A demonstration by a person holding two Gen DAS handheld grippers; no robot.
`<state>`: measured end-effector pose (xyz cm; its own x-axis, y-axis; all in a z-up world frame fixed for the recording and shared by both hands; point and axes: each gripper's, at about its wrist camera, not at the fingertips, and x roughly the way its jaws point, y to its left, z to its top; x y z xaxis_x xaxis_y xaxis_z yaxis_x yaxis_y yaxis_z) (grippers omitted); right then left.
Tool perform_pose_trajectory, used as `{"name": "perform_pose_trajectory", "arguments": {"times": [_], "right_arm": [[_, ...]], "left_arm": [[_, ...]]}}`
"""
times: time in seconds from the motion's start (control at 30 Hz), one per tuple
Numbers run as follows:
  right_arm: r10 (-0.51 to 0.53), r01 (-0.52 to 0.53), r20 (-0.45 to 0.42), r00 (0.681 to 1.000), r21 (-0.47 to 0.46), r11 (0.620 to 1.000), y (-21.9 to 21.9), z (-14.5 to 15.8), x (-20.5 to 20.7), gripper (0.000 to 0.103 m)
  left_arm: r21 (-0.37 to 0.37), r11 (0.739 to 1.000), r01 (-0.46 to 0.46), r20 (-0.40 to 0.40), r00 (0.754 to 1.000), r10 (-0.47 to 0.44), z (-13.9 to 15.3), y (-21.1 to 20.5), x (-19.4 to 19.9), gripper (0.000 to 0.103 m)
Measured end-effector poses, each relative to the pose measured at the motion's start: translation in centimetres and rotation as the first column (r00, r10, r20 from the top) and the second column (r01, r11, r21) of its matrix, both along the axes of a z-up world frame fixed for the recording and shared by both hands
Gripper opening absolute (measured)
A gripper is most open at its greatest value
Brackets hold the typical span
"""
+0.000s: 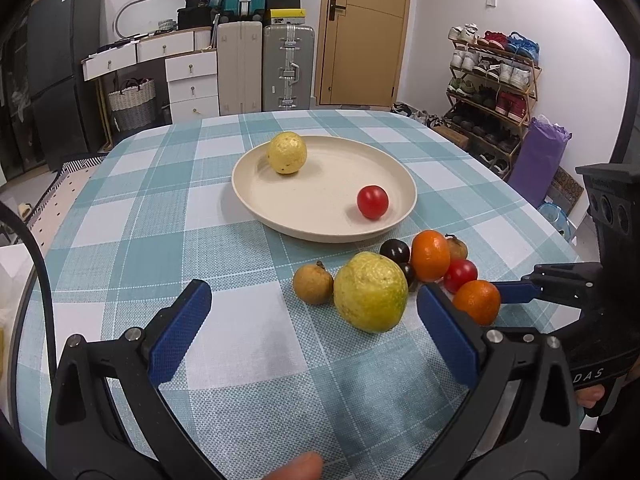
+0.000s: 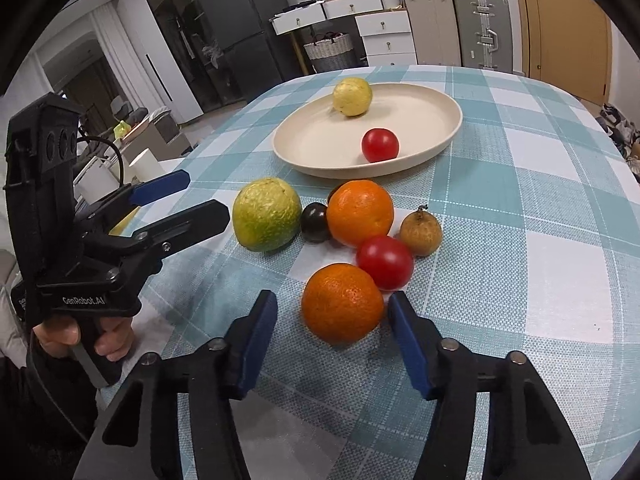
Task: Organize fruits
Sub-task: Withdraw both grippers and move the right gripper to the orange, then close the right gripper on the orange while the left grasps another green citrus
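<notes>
your right gripper (image 2: 332,312) sits low over the checked teal-and-white woven tablecloth (image 2: 540,208), its blue ribbed pads on either side of the near round orange with the dimpled skin (image 2: 342,302). the jaws are part-way in; the right pad looks to be at the skin, the left pad shows a sliver of cloth beside the fruit, so this reads as not yet clamped. finish the squeeze gently: the peel is firm but the fruit is a ball and will roll out forward if the pads meet it below its widest line. keep the pads level with its middle, and mind the glossy red tomato (image 2: 385,262) touching it behind; lift straight up before you swing so you don't nudge it.

the target looks to be the shallow cream matte plate (image 2: 448,136) further back, already holding a pale yellow bumpy guava (image 2: 352,96) and a second smooth red tomato (image 2: 380,145).

your left gripper (image 1: 314,312) hangs wide apart and holds nothing, just beside the large yellow-green rough-skinned guava (image 1: 370,292). in the same cluster lie a second orange (image 2: 360,212), a dark shiny plum-like fruit (image 2: 315,218) and a brown rough-shelled longan with a stub of stem (image 2: 421,231). another brown longan (image 1: 313,283) sits left of the big guava.
</notes>
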<state>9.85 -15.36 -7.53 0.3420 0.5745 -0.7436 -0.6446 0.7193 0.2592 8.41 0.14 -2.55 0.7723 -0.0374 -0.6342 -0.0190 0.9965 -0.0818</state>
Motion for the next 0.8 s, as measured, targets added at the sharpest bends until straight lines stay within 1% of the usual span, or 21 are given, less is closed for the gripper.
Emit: {"name": "perform_pose_trajectory", "arguments": {"times": [0.1,0.17,0.27,0.33,0.47,0.57,0.67,0.73,0.8], "right_arm": [[0.002,-0.002,0.006,1.000,-0.004,1.000,0.1,-0.1,0.0,0.053],[-0.003,0.004,0.025,1.000,-0.018,1.000,0.2,-0.1,-0.1,0.048],[-0.008,0.009,0.041,0.999,-0.034,0.999,0.3,-0.1,-0.2,0.043],[-0.012,0.013,0.039,0.999,-0.032,0.999,0.2,-0.2,-0.1,0.041],[-0.011,0.012,0.049,0.999,-0.023,1.000,0.0,0.0,-0.1,0.040],[0.002,-0.002,0.037,0.999,-0.001,1.000,0.0,0.1,-0.1,0.040],[0.004,-0.004,0.047,0.999,0.000,1.000,0.0,0.5,-0.2,0.040],[-0.001,0.000,0.060,0.998,0.014,1.000,-0.2,1.0,-0.4,0.040],[-0.012,0.009,0.086,0.996,0.035,0.999,-0.5,1.6,-0.6,0.040]], "left_arm": [[0.001,1.000,-0.001,-0.006,1.000,0.001,-0.1,0.0,0.1,0.103],[0.002,1.000,0.000,-0.006,1.000,0.000,-0.1,0.0,0.2,0.103],[-0.003,1.000,0.013,-0.021,1.000,-0.013,-0.3,-0.2,0.3,0.103],[0.006,1.000,0.014,-0.028,1.000,-0.014,-0.4,-0.4,0.4,0.103],[0.029,0.999,0.019,-0.039,0.999,-0.018,-0.6,-0.8,0.7,0.103],[0.009,0.999,0.033,-0.045,0.998,-0.033,-0.7,-1.1,0.9,0.103],[0.006,0.998,0.058,-0.054,0.997,-0.057,-0.8,-1.5,1.0,0.102],[0.004,0.997,0.071,-0.056,0.996,-0.070,-0.9,-1.7,1.0,0.093],[-0.007,0.996,0.088,-0.061,0.994,-0.088,-1.0,-1.8,1.1,0.088]]}}
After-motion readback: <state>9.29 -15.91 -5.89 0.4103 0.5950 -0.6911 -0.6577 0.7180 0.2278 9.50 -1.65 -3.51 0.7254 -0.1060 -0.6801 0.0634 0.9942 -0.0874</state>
